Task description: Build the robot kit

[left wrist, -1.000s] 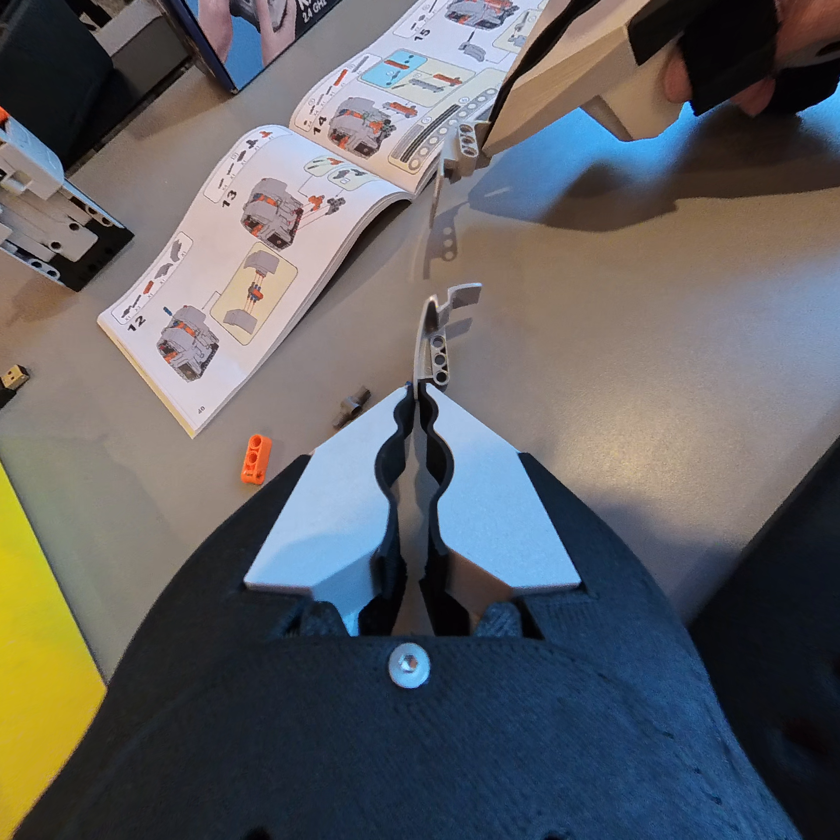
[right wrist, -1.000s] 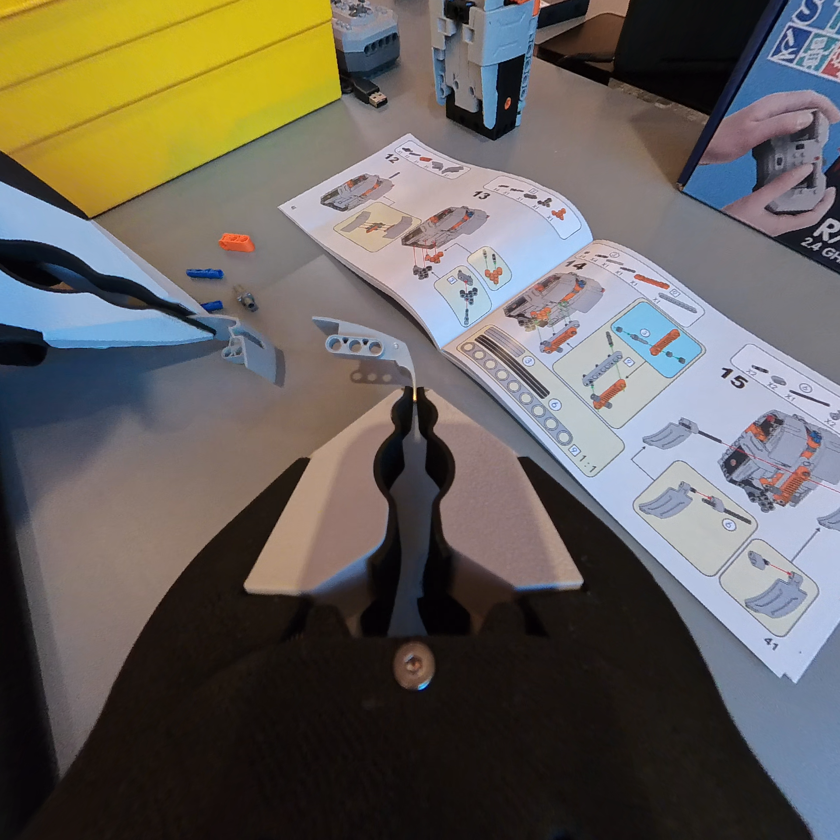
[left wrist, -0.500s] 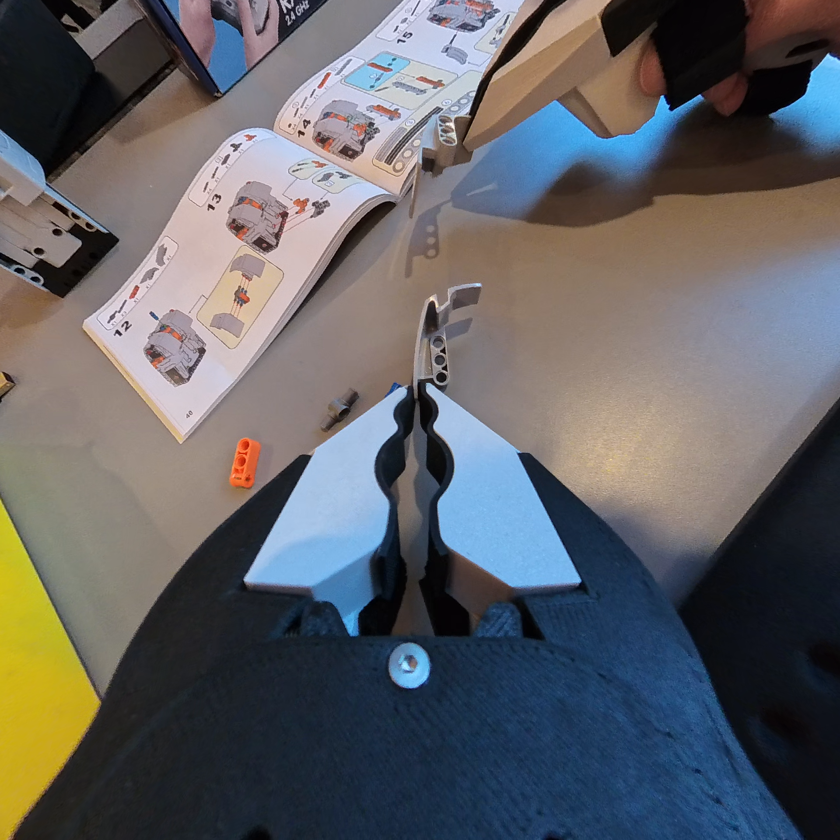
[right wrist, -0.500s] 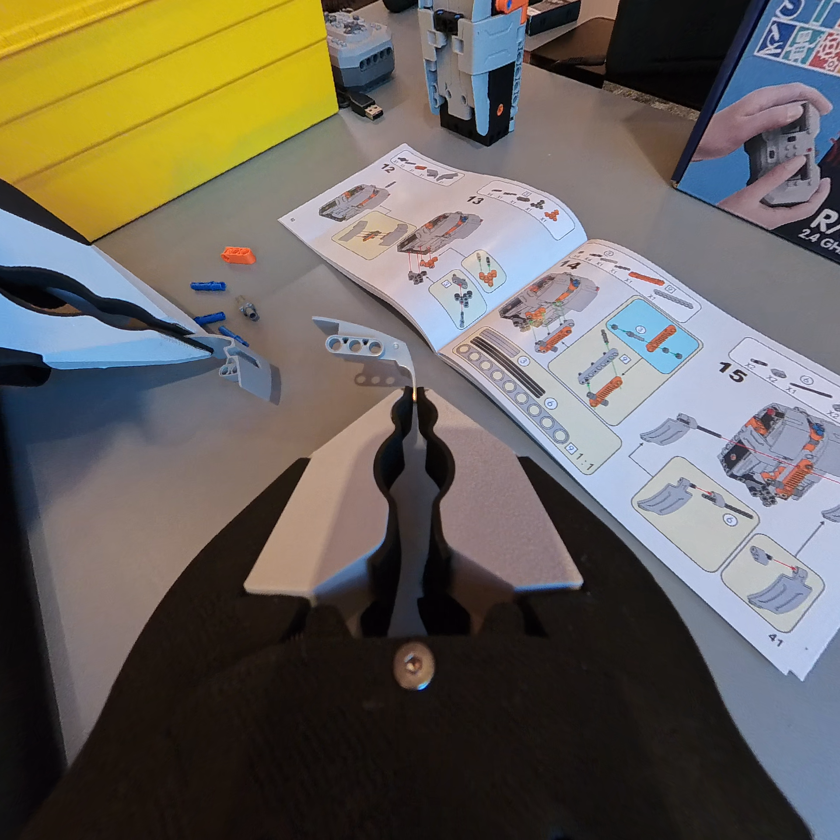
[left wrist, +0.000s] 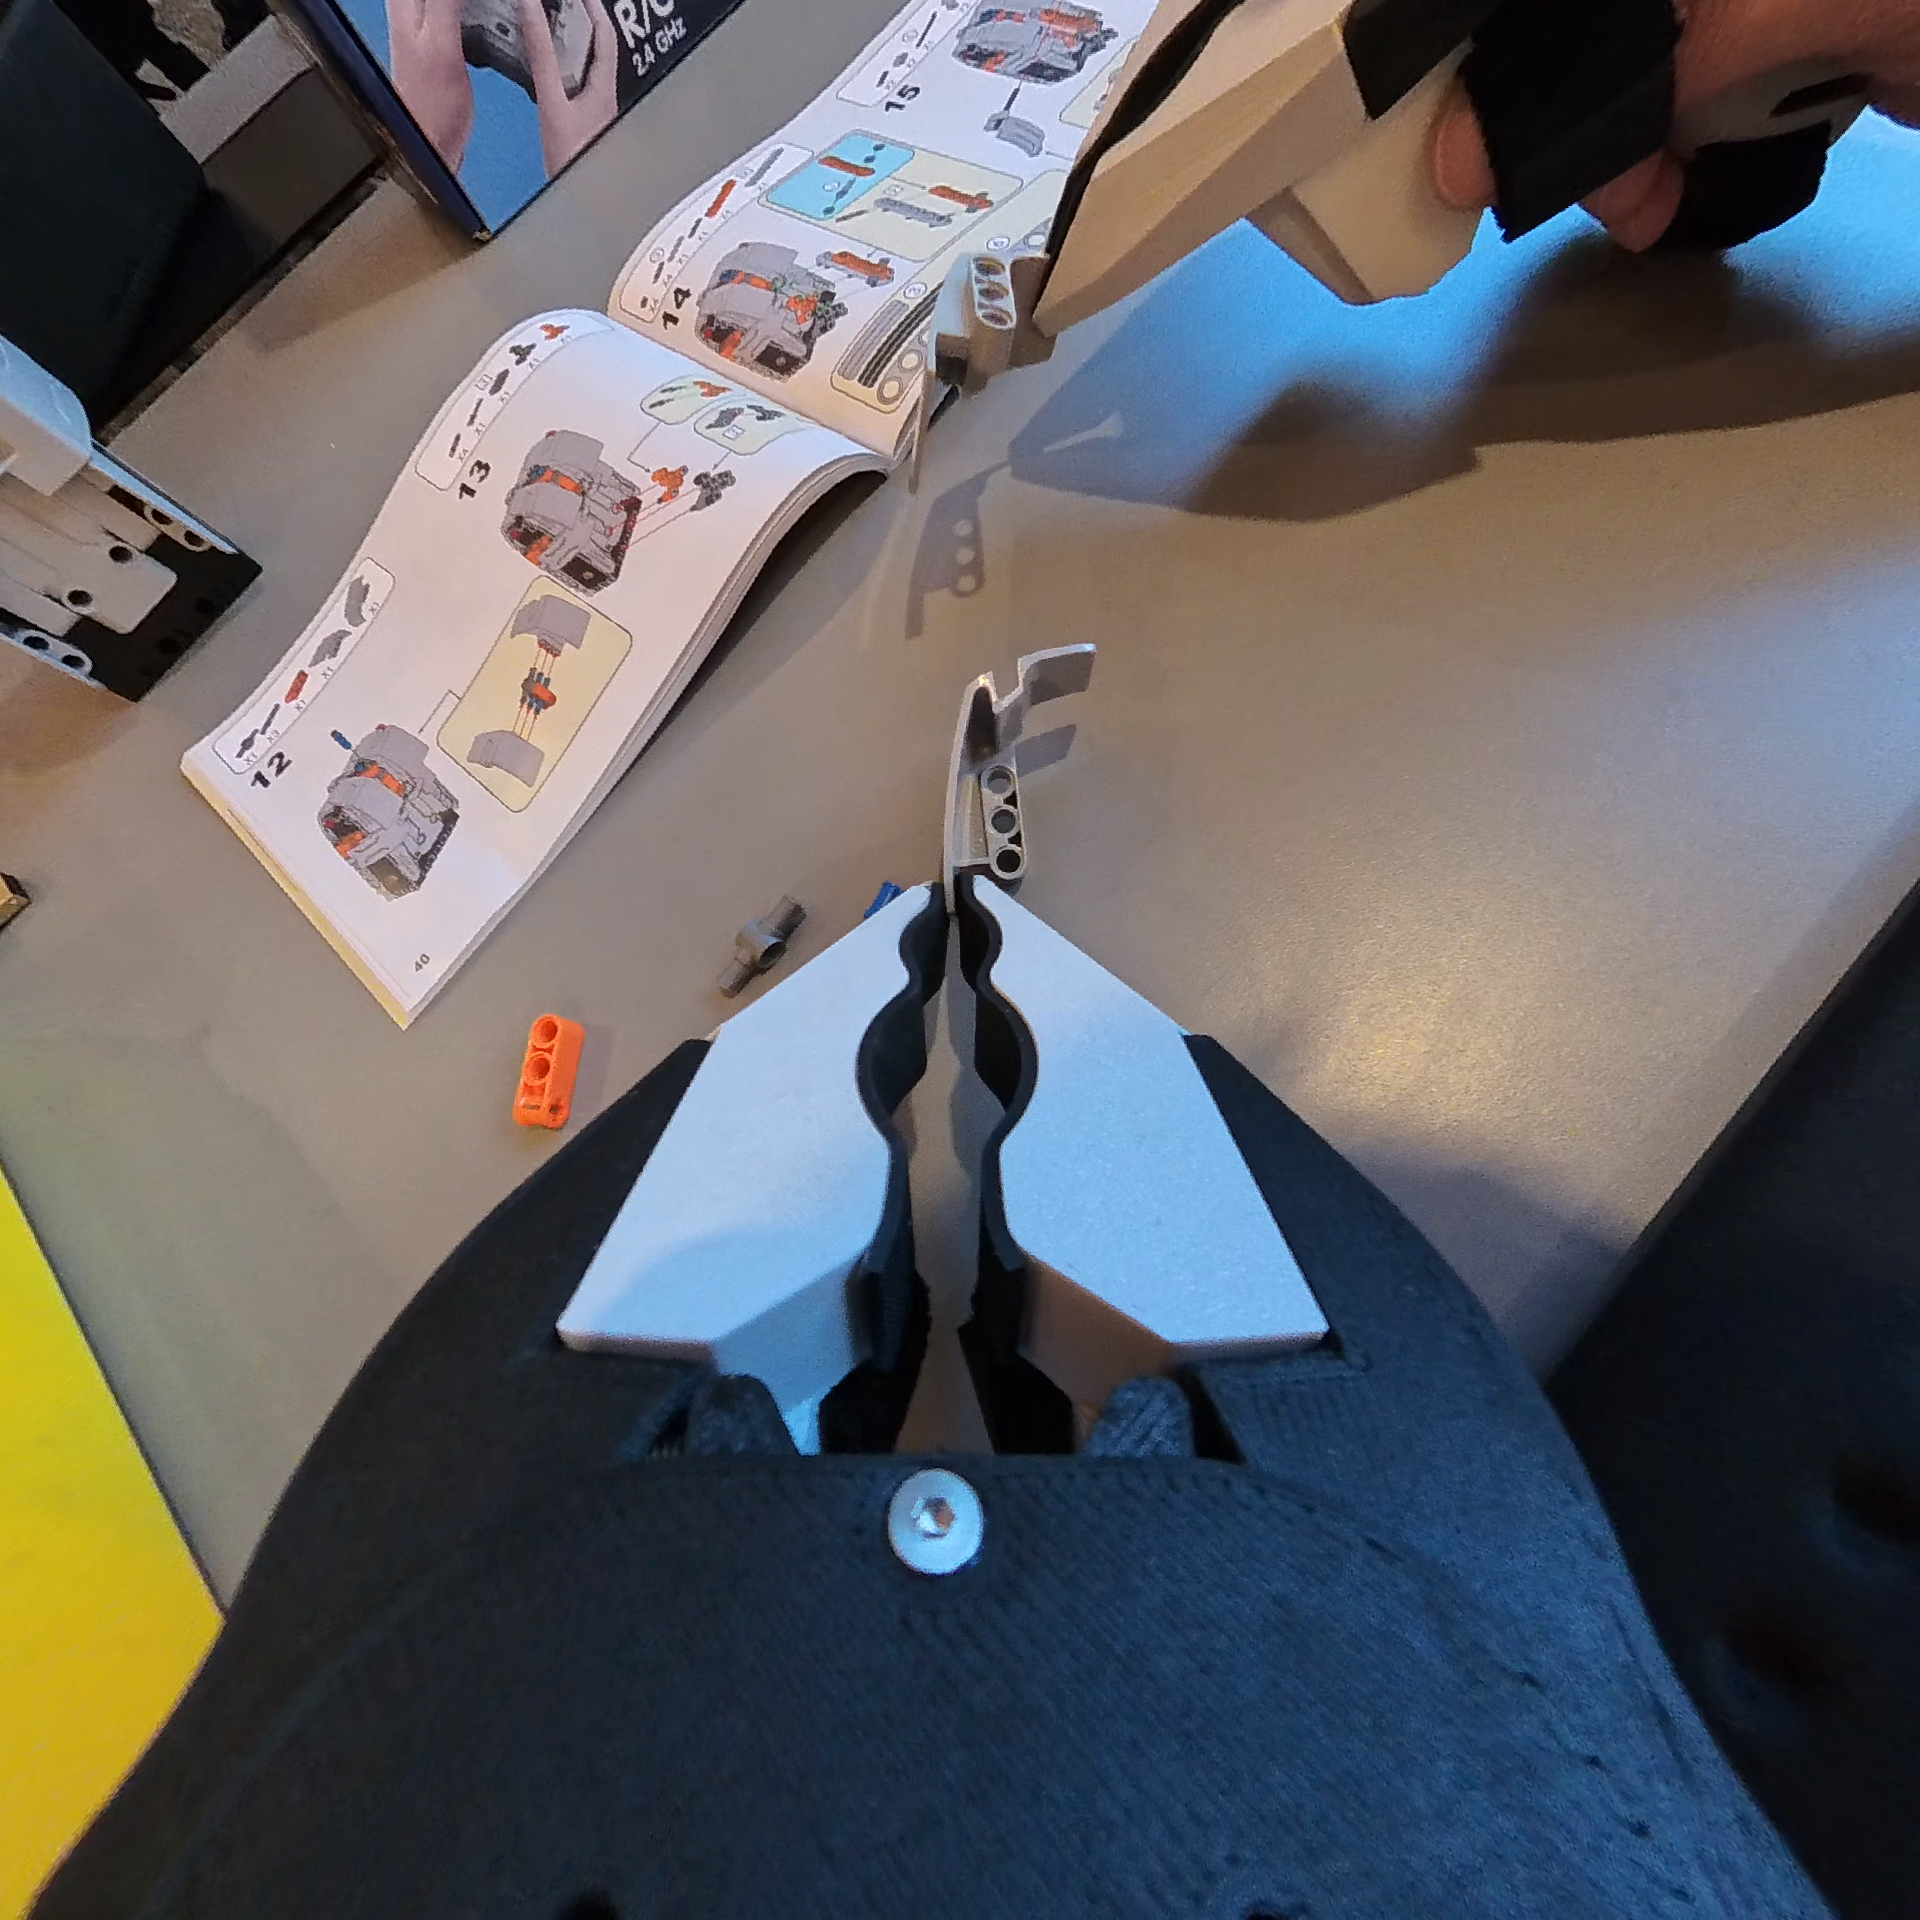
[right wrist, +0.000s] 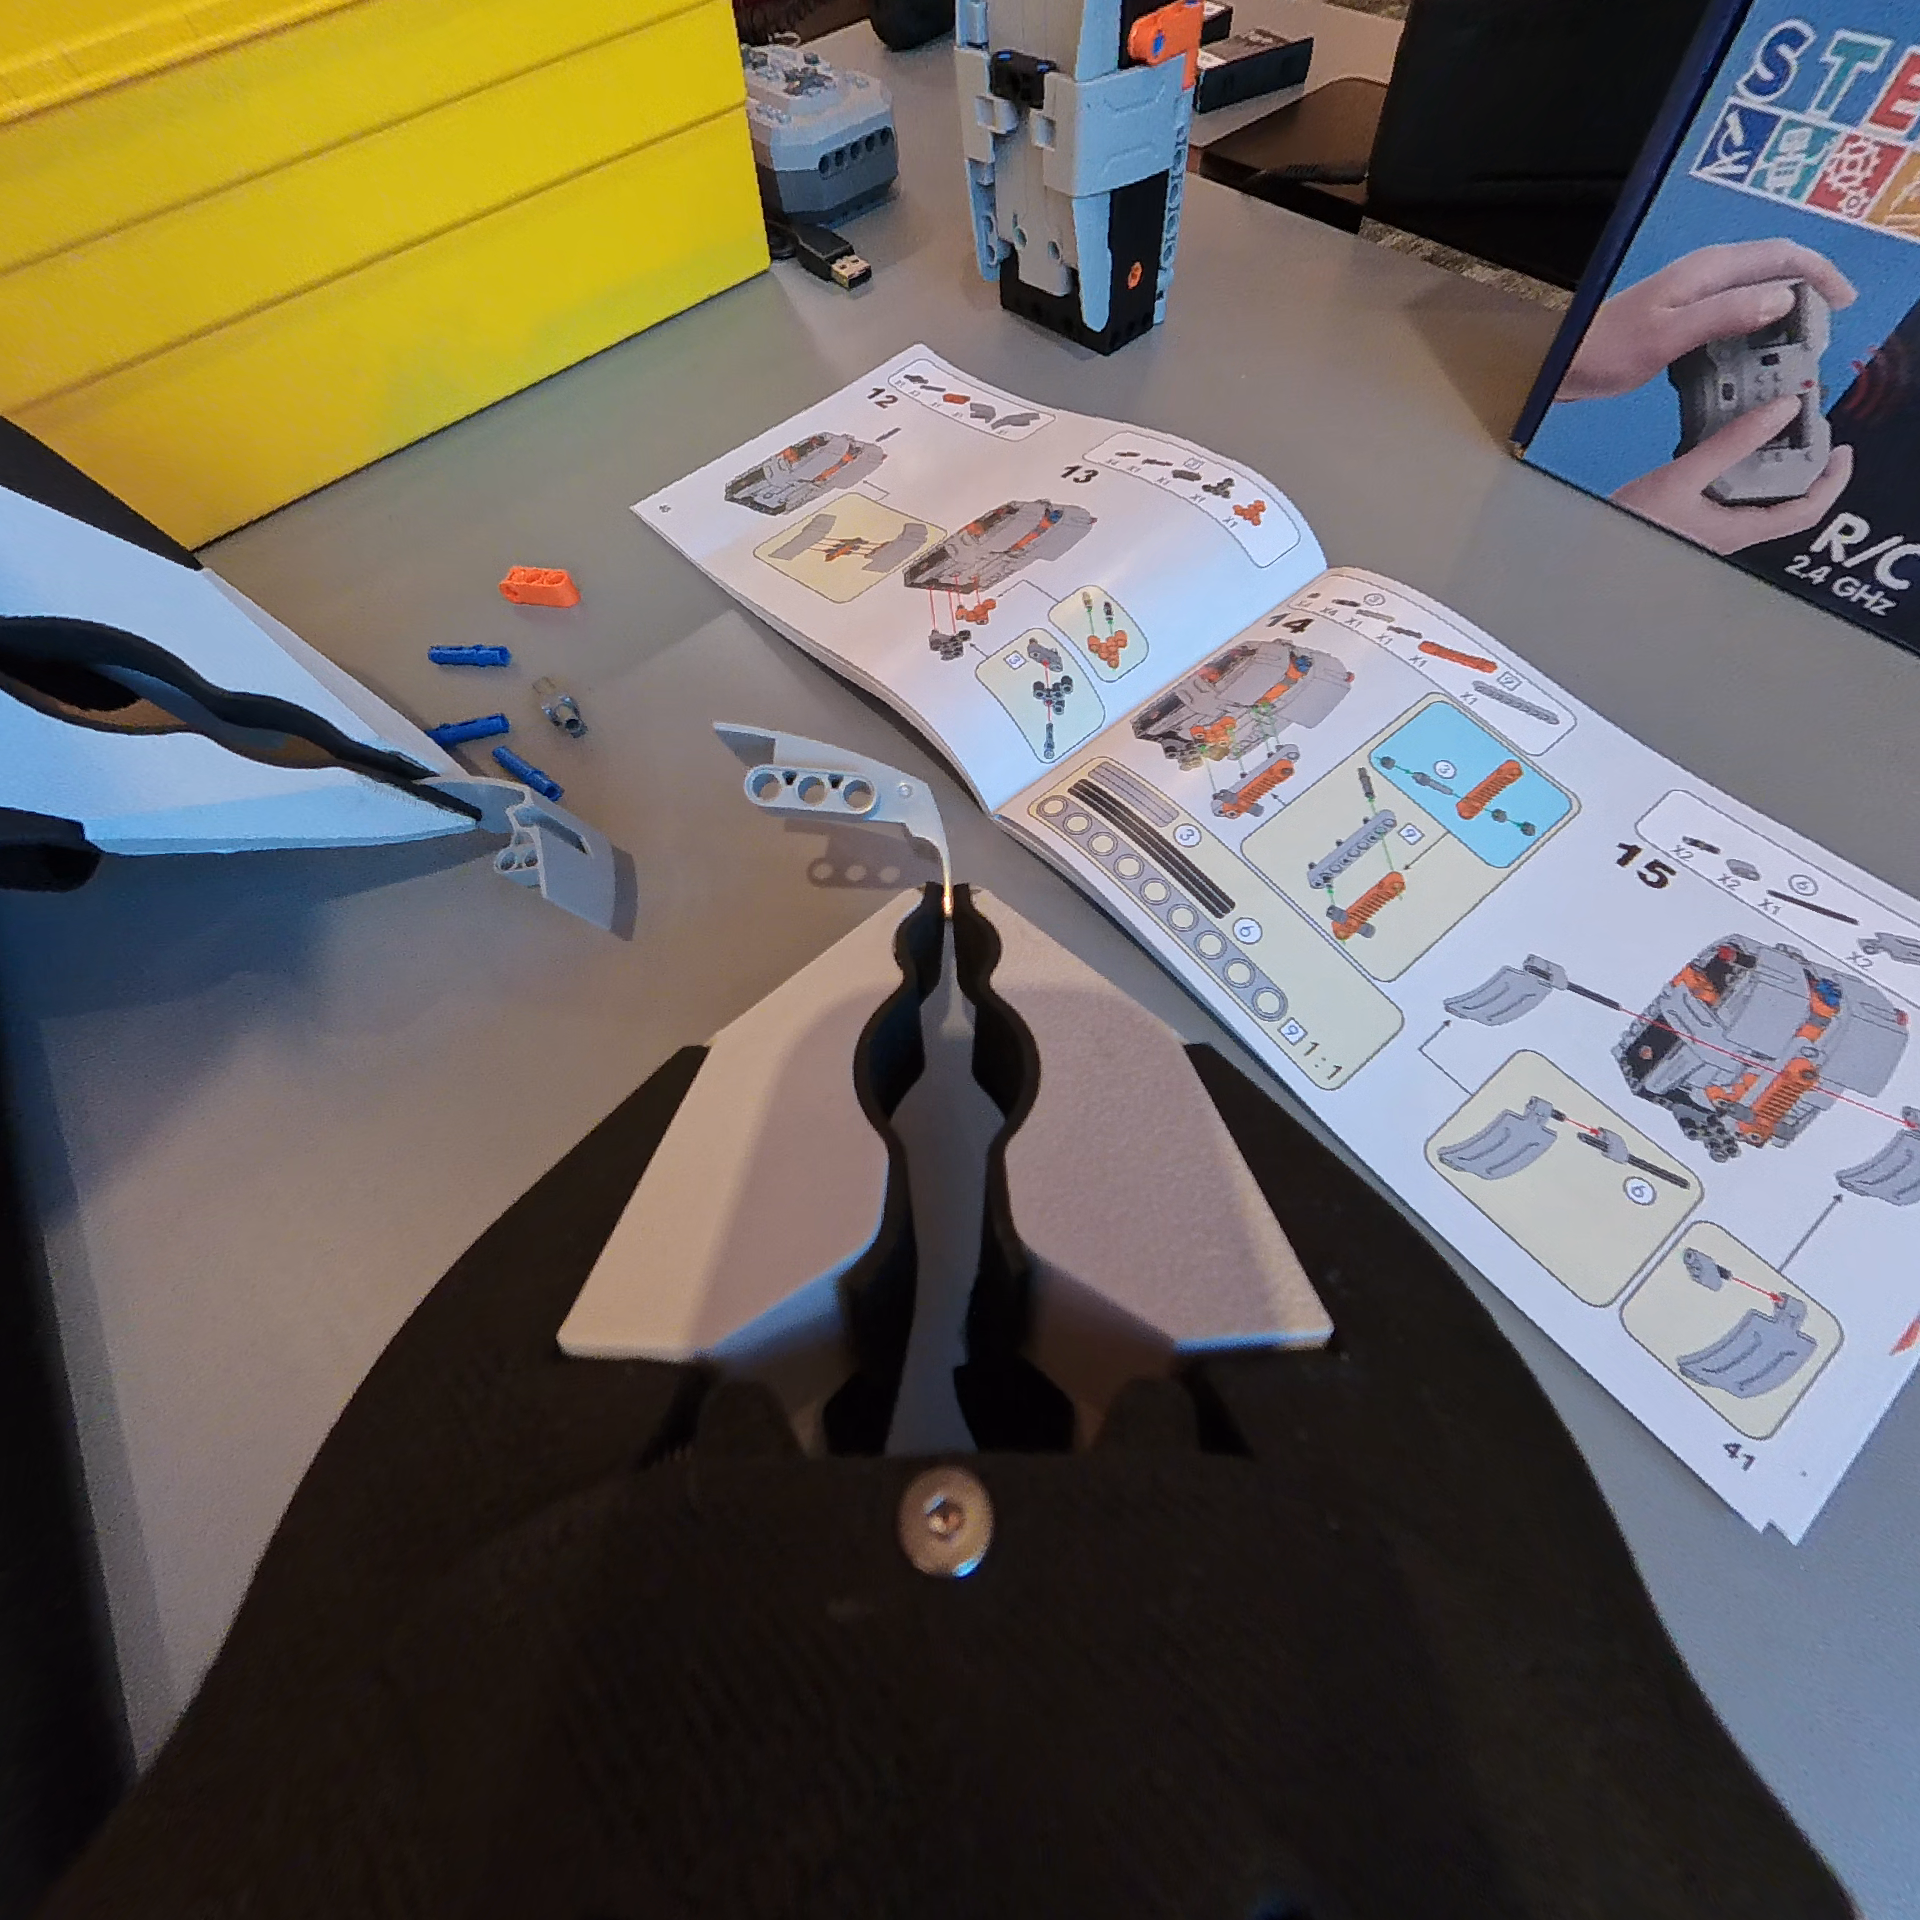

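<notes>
Both jaws pinch thin edges: your left gripper point(left wrist: 951, 899) grips one grey curved panel point(left wrist: 992, 790), your right gripper point(right wrist: 948, 902) its mirror-shaped panel point(right wrist: 831, 784), both above the worktop point(left wrist: 1351, 831) beside the instruction booklet point(right wrist: 1299, 831); squeeze firmly so neither pivots.

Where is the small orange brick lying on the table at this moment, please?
The orange brick lies on the grey table, left of the left gripper, between the open booklet and the yellow box.
</notes>
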A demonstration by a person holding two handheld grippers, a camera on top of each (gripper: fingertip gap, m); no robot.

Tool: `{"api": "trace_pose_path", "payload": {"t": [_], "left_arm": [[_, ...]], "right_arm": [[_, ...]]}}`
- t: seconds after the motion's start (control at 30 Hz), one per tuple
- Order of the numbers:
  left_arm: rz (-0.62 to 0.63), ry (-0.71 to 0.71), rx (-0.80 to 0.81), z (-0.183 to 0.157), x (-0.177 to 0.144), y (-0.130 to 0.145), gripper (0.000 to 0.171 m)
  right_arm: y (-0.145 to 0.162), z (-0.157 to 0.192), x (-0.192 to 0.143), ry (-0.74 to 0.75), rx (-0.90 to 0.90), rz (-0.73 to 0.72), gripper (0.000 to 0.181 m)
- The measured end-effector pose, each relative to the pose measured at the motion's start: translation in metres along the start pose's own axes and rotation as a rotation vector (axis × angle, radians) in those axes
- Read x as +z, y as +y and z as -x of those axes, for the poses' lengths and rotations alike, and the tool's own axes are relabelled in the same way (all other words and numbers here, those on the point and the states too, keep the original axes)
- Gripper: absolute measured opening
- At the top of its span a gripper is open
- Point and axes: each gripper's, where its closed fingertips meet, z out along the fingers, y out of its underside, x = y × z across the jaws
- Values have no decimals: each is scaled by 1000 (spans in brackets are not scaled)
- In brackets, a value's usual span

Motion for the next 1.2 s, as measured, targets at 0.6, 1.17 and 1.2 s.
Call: {"api": "trace_pose_path", "payload": {"t": [0.6,1.17,1.2], "left_arm": [[21,-38,-6,19,-6,9,0],[-21,169,-171,17,0,9,0],[-23,166,-170,17,0,8,0]], "right_arm": [[-4,-7,-9,16,6,-24,0],[-7,-21,-10,25,12,-56,0],[-6,-22,-10,26,17,-57,0]]}}
